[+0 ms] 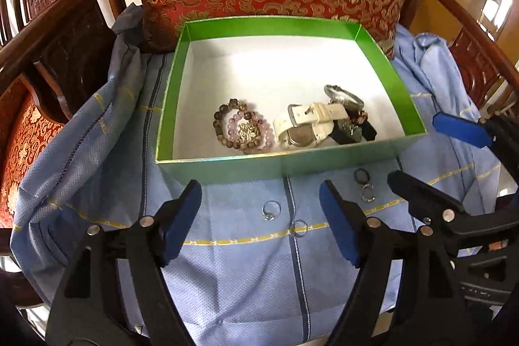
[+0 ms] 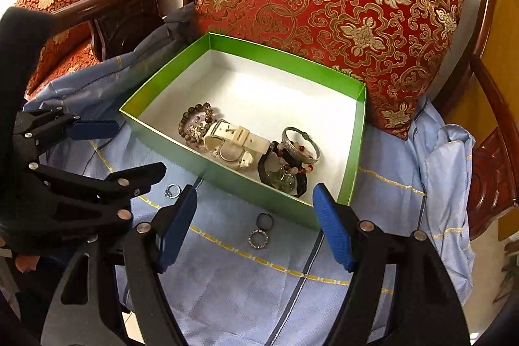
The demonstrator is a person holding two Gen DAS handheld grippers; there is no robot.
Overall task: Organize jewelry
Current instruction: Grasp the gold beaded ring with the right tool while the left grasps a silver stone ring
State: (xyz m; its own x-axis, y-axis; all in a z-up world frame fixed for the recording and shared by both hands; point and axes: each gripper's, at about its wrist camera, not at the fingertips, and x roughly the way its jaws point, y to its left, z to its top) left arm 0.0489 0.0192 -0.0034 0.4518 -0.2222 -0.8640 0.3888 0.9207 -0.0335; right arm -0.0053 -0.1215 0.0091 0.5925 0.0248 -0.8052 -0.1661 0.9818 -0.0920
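Jewelry fills the green box (image 1: 386, 70) ahead of both hand-held grippers: beaded bracelets (image 1: 240, 128), a white watch (image 1: 308, 125) and a silver bangle (image 2: 301, 143). Loose rings (image 1: 271, 209) lie on the blue cloth (image 1: 227, 281) between the box and the left hand-held gripper (image 1: 259, 226), whose jaws stand wide and empty. Beside it, the right hand-held gripper (image 2: 256, 232) also gapes wide, two rings (image 2: 259, 237) just beyond its tips.

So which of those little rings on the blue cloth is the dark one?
The dark ring lies closest to the green box, touching the sparkly ring; the other rings are plain silver.
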